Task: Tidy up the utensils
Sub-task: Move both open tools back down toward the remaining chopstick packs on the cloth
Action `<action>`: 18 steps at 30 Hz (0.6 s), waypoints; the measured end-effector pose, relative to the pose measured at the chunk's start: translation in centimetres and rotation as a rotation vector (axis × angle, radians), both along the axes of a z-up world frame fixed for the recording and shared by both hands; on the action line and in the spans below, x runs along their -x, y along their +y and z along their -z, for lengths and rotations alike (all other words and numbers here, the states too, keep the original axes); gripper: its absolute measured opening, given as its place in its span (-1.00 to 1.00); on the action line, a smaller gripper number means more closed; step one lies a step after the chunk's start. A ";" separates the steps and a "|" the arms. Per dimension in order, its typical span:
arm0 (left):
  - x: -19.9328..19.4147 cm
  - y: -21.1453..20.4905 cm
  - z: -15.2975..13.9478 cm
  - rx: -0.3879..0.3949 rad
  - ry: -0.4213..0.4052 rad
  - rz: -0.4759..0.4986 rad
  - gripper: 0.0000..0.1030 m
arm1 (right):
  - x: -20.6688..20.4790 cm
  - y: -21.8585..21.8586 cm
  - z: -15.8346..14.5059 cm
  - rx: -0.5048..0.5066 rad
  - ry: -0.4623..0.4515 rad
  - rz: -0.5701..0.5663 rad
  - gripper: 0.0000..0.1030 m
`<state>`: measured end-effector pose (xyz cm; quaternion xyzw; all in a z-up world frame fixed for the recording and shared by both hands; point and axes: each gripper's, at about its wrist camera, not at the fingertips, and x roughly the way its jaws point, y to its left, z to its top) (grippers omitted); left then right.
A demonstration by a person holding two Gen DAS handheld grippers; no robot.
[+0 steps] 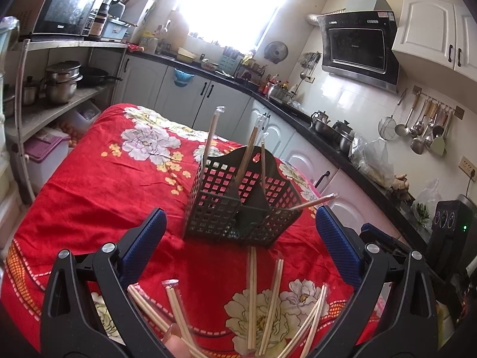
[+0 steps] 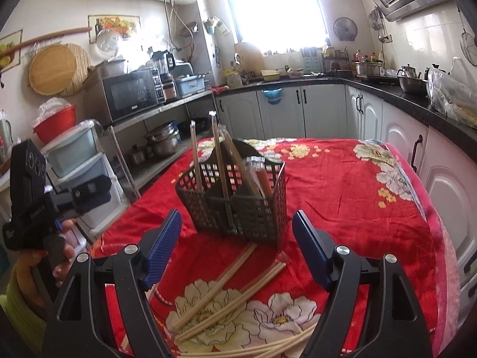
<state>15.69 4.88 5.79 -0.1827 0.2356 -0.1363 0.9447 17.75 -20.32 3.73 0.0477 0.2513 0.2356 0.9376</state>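
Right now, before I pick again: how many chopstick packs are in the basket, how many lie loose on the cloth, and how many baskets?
Basket: 1
Chopstick packs standing in it: 4
Loose chopstick packs on the red cloth: at least 5, as the frame edge cuts some off
Total: at least 10

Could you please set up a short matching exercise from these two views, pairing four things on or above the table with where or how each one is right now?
Things:
1. black basket
2. wrapped chopsticks in the basket
3. loose chopsticks
4. right gripper

States:
A. lying flat on the red floral cloth, near the camera
B. jaws apart, nothing between them
C. standing on the cloth, divided into compartments
D. propped up, leaning, tops above the rim

Pairs: 1-C, 2-D, 3-A, 4-B
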 end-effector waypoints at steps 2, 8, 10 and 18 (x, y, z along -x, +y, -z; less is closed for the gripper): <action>0.2 0.1 0.2 0.002 0.005 -0.002 0.79 | 0.2 0.2 0.6 0.011 0.009 -0.003 0.44; 0.9 0.6 1.1 0.011 0.023 -0.014 0.79 | 0.8 0.6 2.0 0.025 0.033 -0.014 0.44; 1.1 0.7 1.6 0.016 0.035 -0.017 0.79 | 0.9 0.7 2.4 0.032 0.042 -0.018 0.44; 1.5 0.9 3.3 0.014 0.079 -0.022 0.79 | 1.3 1.0 3.8 0.044 0.079 -0.028 0.44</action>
